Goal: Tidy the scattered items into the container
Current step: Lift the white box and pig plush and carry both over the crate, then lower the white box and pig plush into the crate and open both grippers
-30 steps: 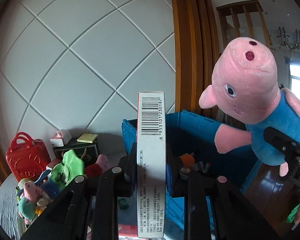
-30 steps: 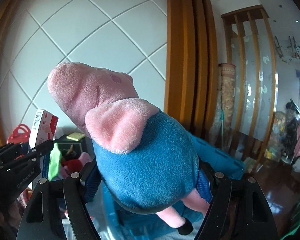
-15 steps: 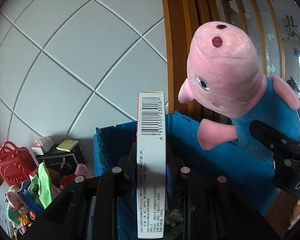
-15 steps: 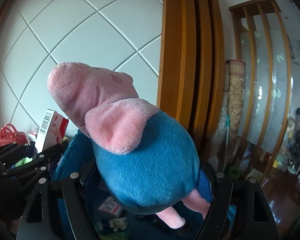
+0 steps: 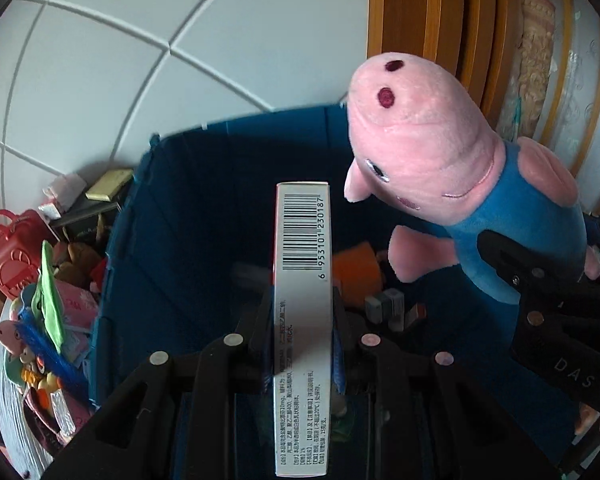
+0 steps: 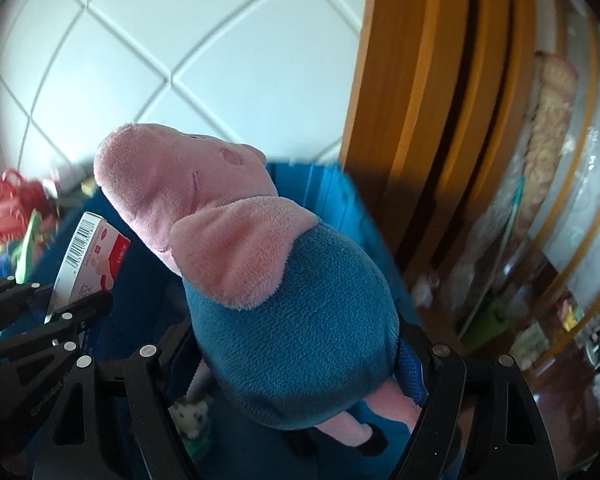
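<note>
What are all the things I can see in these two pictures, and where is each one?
Plush pig: one, pink with blue body, gripped by the right claw above the bin.
Carton: one, white with barcode and red face, gripped by the left claw above the bin.
Storage bin: one, blue, below both claws, small items inside.
Orange item: one, inside the bin.
Toy basket: one, red, left of the bin.
Toy pile: several, mixed colours, left of the bin.
Left claw: one, black.
Right claw: one, black.

Plush pig (image 6: 292,320) above blue bin (image 6: 332,200)
</note>
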`<act>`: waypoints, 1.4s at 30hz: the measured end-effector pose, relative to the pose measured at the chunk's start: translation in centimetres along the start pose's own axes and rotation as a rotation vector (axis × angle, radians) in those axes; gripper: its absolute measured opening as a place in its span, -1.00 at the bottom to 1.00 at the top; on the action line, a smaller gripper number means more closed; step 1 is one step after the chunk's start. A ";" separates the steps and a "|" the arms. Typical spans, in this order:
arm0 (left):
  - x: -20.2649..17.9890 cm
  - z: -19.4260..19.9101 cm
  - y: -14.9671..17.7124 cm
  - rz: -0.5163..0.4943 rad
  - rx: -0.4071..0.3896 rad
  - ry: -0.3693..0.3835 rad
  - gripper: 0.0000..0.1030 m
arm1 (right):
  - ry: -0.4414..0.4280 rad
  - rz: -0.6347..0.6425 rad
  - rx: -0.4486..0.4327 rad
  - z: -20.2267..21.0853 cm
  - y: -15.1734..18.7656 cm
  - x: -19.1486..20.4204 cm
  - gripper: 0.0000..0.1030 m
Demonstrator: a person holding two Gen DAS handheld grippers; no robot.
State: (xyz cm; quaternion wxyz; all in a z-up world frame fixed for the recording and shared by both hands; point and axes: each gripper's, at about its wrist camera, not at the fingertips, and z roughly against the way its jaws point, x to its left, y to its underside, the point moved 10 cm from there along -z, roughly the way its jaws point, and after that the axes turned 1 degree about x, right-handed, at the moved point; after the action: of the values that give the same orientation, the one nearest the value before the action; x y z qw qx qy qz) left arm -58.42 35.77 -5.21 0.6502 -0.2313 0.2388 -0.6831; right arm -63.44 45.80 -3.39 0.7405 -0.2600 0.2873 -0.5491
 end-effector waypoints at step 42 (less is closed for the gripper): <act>-2.1 -8.5 9.0 -0.007 0.505 -0.016 0.55 | -0.028 0.189 0.585 -11.1 12.3 0.0 0.78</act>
State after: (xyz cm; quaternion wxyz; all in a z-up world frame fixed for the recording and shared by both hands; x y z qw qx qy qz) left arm -56.70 37.75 -17.48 0.6867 -0.0678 0.0549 -0.7217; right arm -63.19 48.20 -19.75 0.8357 -0.0154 0.1296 -0.5334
